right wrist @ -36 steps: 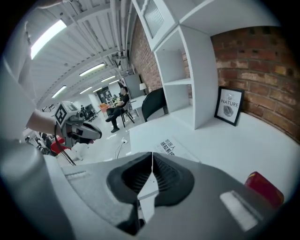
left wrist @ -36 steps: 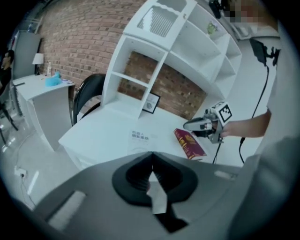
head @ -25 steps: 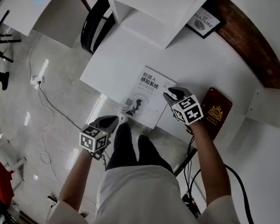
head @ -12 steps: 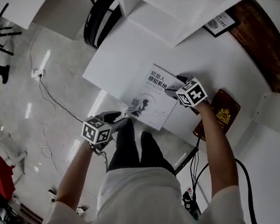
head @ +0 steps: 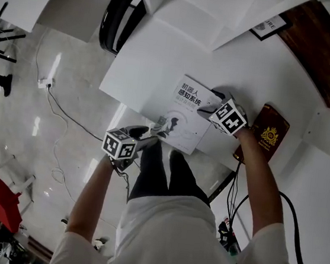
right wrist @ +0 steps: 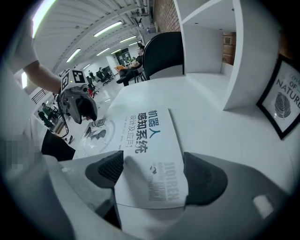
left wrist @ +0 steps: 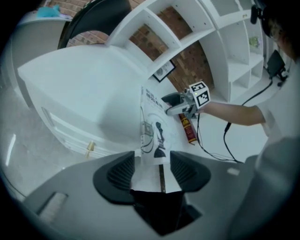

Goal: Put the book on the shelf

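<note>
A white book (head: 182, 111) with blue lettering lies flat on the white desk (head: 150, 61). My left gripper (head: 151, 134) is at its near corner. In the left gripper view the book's edge (left wrist: 151, 119) lies between the jaws of the left gripper (left wrist: 152, 159), which have just been opening and do not press on it. My right gripper (head: 207, 105) is at the book's far right edge. Its jaws have also just spread, and in the right gripper view the cover (right wrist: 145, 140) shows between the jaws of the right gripper (right wrist: 154, 161). The white shelf unit (head: 186, 5) stands at the desk's back.
A dark red book (head: 269, 135) lies on the desk to the right of the white one. A framed picture (head: 267, 27) leans against the brick wall. A black chair (head: 116, 15) stands at the desk's left end. Cables (head: 236, 185) hang off the desk's near edge.
Both grippers have sunk a little toward the desk, still at the book's two ends. The book lies in much the same spot.
</note>
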